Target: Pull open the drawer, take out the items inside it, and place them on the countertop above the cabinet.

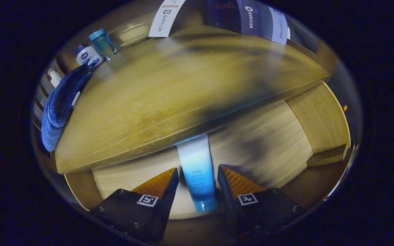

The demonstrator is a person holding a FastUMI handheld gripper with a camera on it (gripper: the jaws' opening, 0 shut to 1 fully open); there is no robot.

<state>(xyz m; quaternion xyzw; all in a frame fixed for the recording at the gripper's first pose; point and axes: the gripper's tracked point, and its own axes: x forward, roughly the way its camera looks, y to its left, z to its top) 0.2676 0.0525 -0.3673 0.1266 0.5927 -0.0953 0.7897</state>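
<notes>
Drawer: the pale wooden drawer (265, 143) stands pulled out beneath the front edge of the yellow-brown wooden surface (183, 99). The opening step is judged complete.

Contents: one white-to-blue squeeze tube with a blue cap (197, 171) lies on the drawer floor, cap end toward the camera and far end tucked under the surface's overhang. No other item can be made out in the visible part of the drawer (the rear part is hidden beneath the surface).

Hand-held gripper (197, 177): fingers apart, one on each side of the tube. Gaps show between each finger and the tube, so nothing is clamped. The position reads as an approach to a grasp, not a completed one.

Surface: its far left end carries a folded dark blue towel (60, 106), a white pump bottle (54, 77), a white bottle with a dark blue cap (88, 54) and a translucent teal cup (103, 42). Whether any of these came from the drawer cannot be told. The middle of the surface is bare and offers room for placement.

Progress: drawer open; tube not yet lifted. Remaining, as judged: close on the tube, draw it clear of the overhang, set it on the surface, and check the hidden rear of the drawer.
</notes>
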